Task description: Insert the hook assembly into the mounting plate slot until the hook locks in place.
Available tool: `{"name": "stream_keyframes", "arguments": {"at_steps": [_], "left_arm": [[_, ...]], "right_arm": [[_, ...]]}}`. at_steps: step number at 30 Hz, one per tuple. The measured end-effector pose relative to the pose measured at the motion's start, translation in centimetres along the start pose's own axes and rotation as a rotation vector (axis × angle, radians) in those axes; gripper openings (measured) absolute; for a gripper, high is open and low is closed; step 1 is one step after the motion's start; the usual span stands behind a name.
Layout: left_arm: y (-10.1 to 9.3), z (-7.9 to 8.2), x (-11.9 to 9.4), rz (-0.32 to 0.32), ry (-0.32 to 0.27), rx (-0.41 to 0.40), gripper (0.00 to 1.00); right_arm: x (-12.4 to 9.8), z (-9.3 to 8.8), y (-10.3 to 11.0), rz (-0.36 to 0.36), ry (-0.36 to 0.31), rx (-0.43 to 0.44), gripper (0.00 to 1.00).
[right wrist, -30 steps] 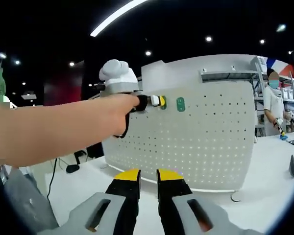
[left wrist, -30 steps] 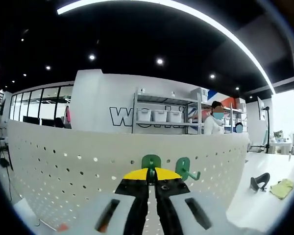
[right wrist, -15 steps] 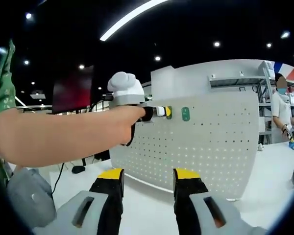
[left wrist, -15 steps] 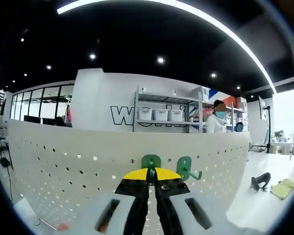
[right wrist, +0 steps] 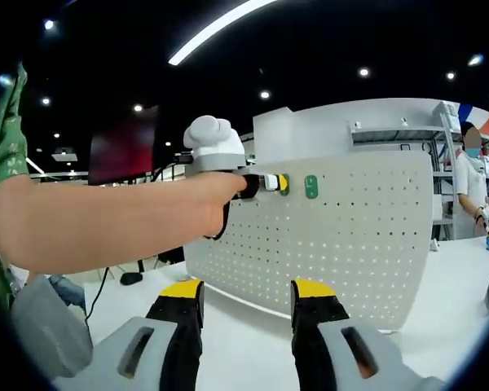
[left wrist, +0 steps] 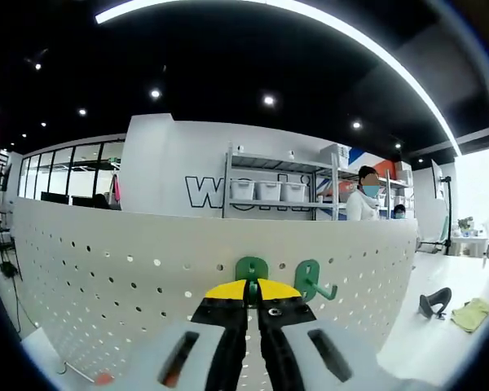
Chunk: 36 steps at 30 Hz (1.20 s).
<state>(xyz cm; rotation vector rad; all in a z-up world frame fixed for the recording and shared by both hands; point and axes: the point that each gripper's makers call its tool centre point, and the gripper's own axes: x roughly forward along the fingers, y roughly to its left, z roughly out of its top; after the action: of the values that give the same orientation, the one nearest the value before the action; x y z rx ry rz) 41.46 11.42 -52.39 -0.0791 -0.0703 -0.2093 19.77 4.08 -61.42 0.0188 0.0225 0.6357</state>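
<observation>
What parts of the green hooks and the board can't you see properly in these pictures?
- Left gripper view: the lower part of the green hook sits behind the left gripper, so whether it has locked is unclear.
- Left gripper view: the pegboard bottom is cut off by the edge.
- Right gripper view: the second hook is too small to see how it attaches.
</observation>
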Motion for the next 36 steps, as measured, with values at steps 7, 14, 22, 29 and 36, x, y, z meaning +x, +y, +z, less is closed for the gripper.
{"name": "stream_keyframes", "arguments": {"at_steps": [7, 14, 22, 29, 36], "left_arm": [[0.16, 0.0, 0.27, 0.008, -0.002, 0.0, 0.03], [0.06, -0.11, 0.32, 0.012, 0.0, -0.013, 0.03], [0.03, -0.28, 0.33, 0.023, -0.001, -0.047, 0.03], [0.07, -0.2, 0.25, 0.045, -0.008, -0.114, 0.03], [0.07, -0.16, 0.15, 0.068, -0.007, -0.134, 0.03]], "right_arm": [[-0.11, -0.1, -0.09, -0.001, 0.0, 0.007, 0.41], [-0.21, -0.33, -0.14, -0.001, 0.005, 0.006, 0.4], [-0.32, -0.48, -0.34, -0.005, 0.005, 0.01, 0.39], [-0.36, -0.76, -0.18, 0.0, 0.01, 0.012, 0.39], [-0.44, -0.84, -0.08, 0.004, 0.012, 0.014, 0.38]]}}
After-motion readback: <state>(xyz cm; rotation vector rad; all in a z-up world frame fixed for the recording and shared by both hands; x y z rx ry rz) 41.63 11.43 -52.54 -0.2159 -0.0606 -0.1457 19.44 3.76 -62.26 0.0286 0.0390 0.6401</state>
